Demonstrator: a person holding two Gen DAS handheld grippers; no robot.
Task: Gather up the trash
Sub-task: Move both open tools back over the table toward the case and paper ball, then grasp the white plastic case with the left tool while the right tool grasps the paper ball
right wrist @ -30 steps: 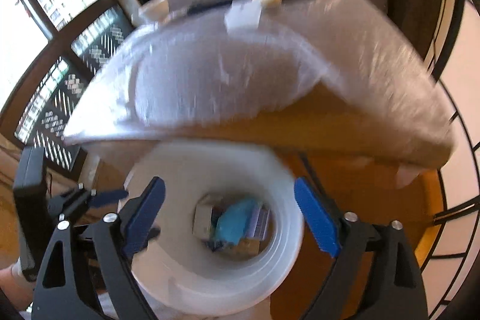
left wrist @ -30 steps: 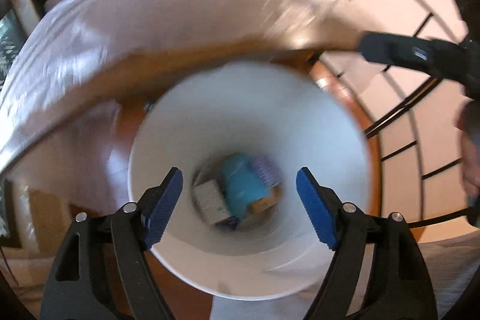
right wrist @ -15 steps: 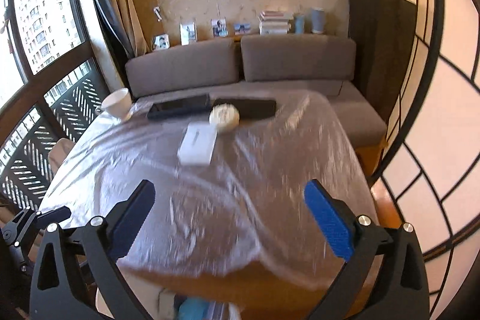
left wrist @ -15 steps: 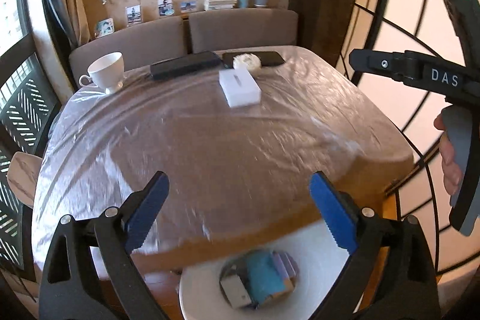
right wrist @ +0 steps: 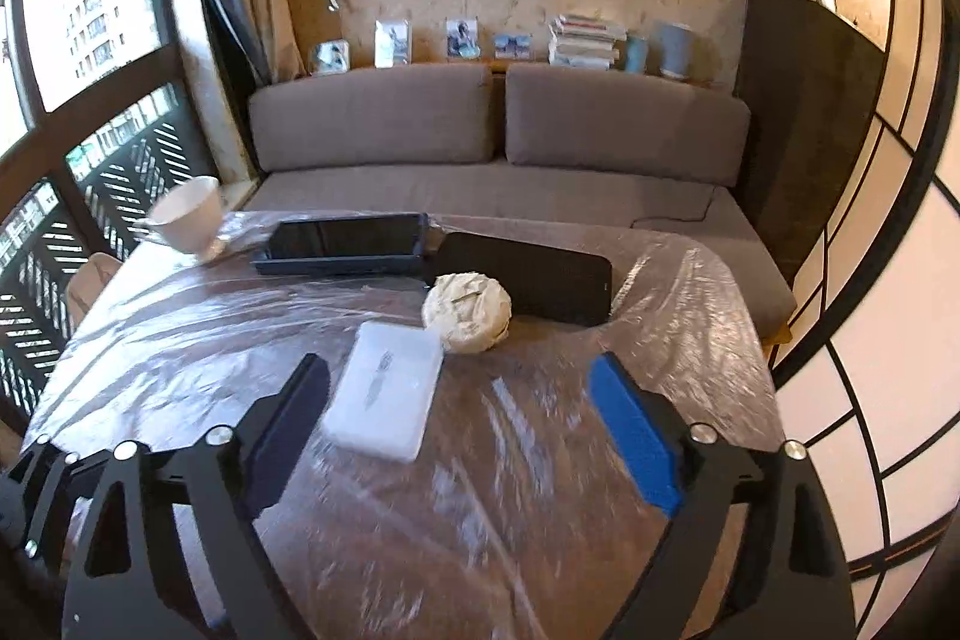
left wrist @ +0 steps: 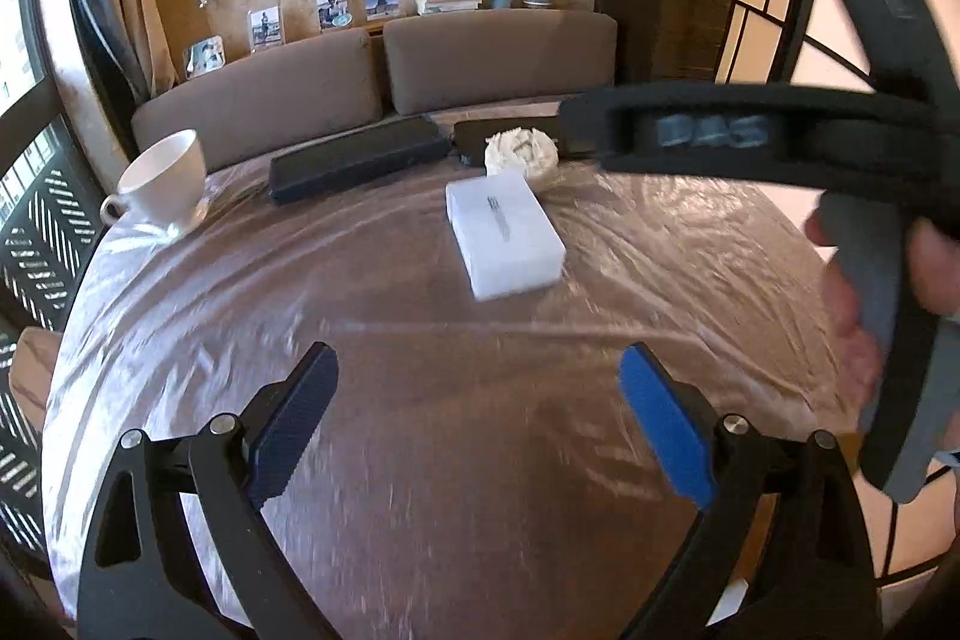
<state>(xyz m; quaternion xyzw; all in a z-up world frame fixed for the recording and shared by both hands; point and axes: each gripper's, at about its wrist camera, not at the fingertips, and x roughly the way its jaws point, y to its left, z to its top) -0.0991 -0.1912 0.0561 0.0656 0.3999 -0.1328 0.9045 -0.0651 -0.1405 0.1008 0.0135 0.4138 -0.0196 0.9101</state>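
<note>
Crumpled white paper wad (right wrist: 467, 303), the trash on view, lying on the table covered with clear plastic film (right wrist: 540, 460), touching the far right corner of the flat white rectangular box (right wrist: 384, 391) and just in front of the black flat device (right wrist: 540, 274). A second dark flat slab (right wrist: 345, 243) lies to the left of that device, and a white ceramic cup (right wrist: 186, 215) stands near the table's far left edge. A brown cushioned bench (right wrist: 498, 142) runs behind the table. Right gripper (right wrist: 462, 436) hovering above the film, jaws closing with nothing between the blue pads; the white box sits just ahead of its left finger. Left gripper (left wrist: 480, 424) likewise above bare film, jaws spread wide and empty, well short of the box. In the left wrist view the right gripper's dark body crosses the upper right, gripped by a person's hand (left wrist: 852, 304), partly hiding the wad
</note>
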